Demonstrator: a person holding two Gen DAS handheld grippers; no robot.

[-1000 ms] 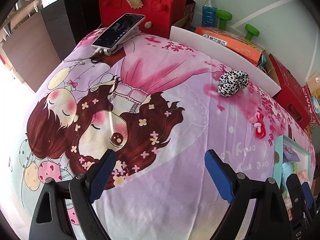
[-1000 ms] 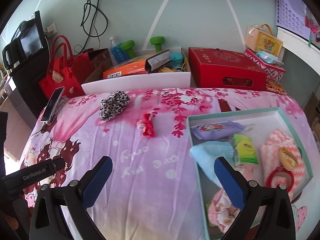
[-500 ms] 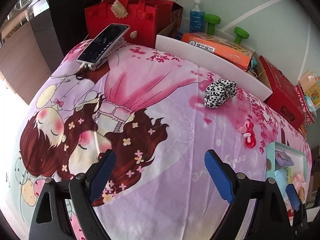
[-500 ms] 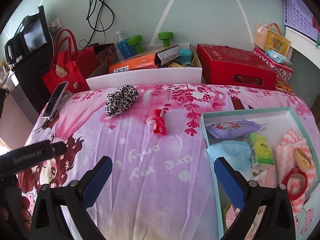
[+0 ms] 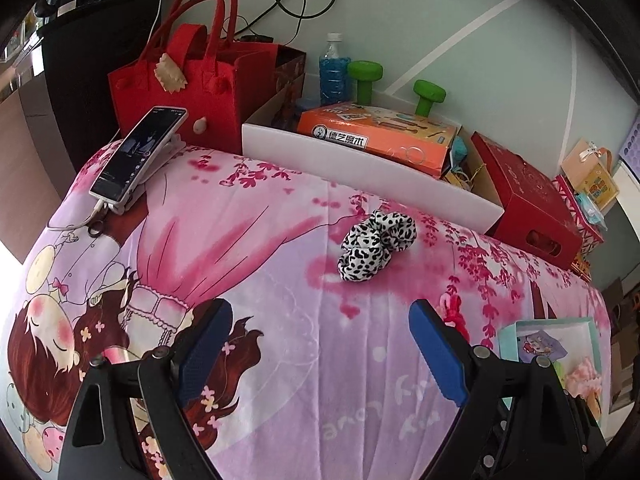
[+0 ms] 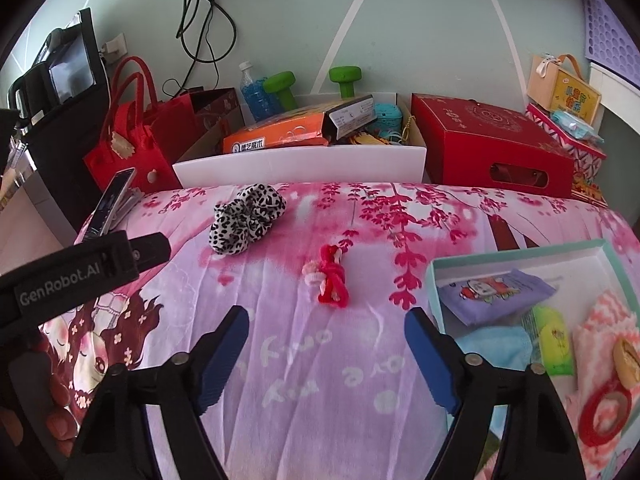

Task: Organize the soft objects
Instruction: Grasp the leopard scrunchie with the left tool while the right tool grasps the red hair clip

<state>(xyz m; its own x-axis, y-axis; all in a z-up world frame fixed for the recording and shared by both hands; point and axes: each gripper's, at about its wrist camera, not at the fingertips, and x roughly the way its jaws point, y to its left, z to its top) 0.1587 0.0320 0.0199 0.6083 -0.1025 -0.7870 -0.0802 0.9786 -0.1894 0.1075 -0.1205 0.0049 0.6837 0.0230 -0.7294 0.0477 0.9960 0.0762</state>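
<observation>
The left gripper [image 5: 320, 354] stands wide open over the pink cartoon blanket [image 5: 248, 240], and nothing is between its blue pads [image 5: 438, 354]. Beyond it, further on the blanket, lies the black-and-white spotted scrunchie [image 5: 374, 250], well apart from the fingertips. The jaws of the right gripper [image 6: 326, 354] are closing, but only the bare blanket is between them. Just beyond its fingertips lies the small red hair tie [image 6: 330, 278] with a pink-white ornament at its left side. The spotted scrunchie is to the far left of the hair tie, near the white bin [image 6: 300, 166].

On the right side of the blanket stands the teal-rimmed box [image 6: 516, 250]. It holds a purple tissue pack [image 6: 494, 292], a light blue cloth [image 6: 498, 346], a green packet [image 6: 554, 340] and a pink-white zigzag cloth [image 6: 608, 316].

At the far left edge a phone [image 5: 138, 154] rests tilted on a stand, beside a red felt bag [image 5: 176, 80]. Behind the white bin lie an orange box [image 5: 376, 136] and a red carton [image 6: 496, 144] to its right.
</observation>
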